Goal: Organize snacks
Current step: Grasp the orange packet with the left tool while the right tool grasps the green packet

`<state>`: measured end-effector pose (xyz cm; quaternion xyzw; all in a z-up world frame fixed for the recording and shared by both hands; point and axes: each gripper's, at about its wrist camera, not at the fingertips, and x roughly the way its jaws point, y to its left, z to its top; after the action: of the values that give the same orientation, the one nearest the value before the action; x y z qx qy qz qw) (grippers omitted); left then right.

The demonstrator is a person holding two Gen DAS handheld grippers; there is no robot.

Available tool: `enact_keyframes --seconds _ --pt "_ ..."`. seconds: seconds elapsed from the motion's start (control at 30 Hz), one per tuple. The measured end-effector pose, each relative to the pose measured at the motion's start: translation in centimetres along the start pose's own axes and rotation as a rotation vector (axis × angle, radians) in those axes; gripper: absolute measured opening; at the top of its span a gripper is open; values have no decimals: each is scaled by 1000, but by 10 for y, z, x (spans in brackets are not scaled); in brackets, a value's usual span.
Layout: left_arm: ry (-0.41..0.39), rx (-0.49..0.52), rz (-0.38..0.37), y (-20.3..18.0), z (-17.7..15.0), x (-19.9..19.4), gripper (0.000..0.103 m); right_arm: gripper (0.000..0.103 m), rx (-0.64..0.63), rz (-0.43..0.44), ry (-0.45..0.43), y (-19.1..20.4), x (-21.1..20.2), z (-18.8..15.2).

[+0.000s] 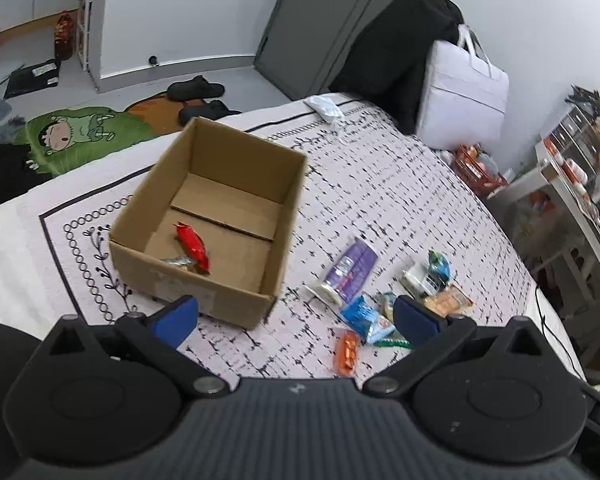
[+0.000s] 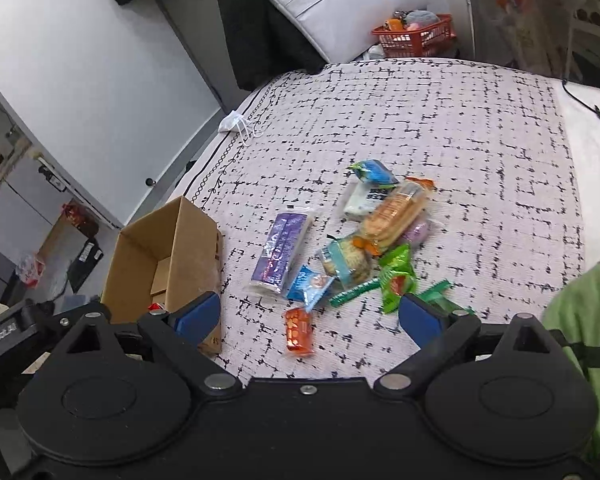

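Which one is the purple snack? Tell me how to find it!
Look at the open brown cardboard box on the patterned white bedspread. The heap of snack packets lies beside it, and the long flat purple packet is the heap's nearest piece to the box. It is the only purple wrapper, far longer than the small orange packet near it.

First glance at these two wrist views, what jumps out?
The open cardboard box on the patterned bedspread, with a red wrapper already lying inside. To its right, a loose heap of snacks, notably the purple packet and the orange packet nearest the camera. Both grippers, left and right, hang open and empty.
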<state>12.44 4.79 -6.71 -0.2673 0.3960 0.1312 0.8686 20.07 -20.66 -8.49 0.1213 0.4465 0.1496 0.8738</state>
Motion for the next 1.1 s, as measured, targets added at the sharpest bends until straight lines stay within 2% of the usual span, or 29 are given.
enact_keyframes --seconds 0.33,0.43,0.67,0.9,1.1 --pt "13 40 -14 -26 -21 7 103 103 58 -40 -13 -40 -15 -7" --pt "20 62 -8 -34 -25 11 103 103 87 -57 10 -53 -13 -8" --pt "37 69 4 -48 -35 25 103 103 188 -80 53 -73 3 -12" --pt "96 53 4 -55 -44 46 103 103 307 -76 76 -89 14 -12" --pt "128 28 -6 -52 -47 66 103 99 355 -87 95 -93 26 -12"
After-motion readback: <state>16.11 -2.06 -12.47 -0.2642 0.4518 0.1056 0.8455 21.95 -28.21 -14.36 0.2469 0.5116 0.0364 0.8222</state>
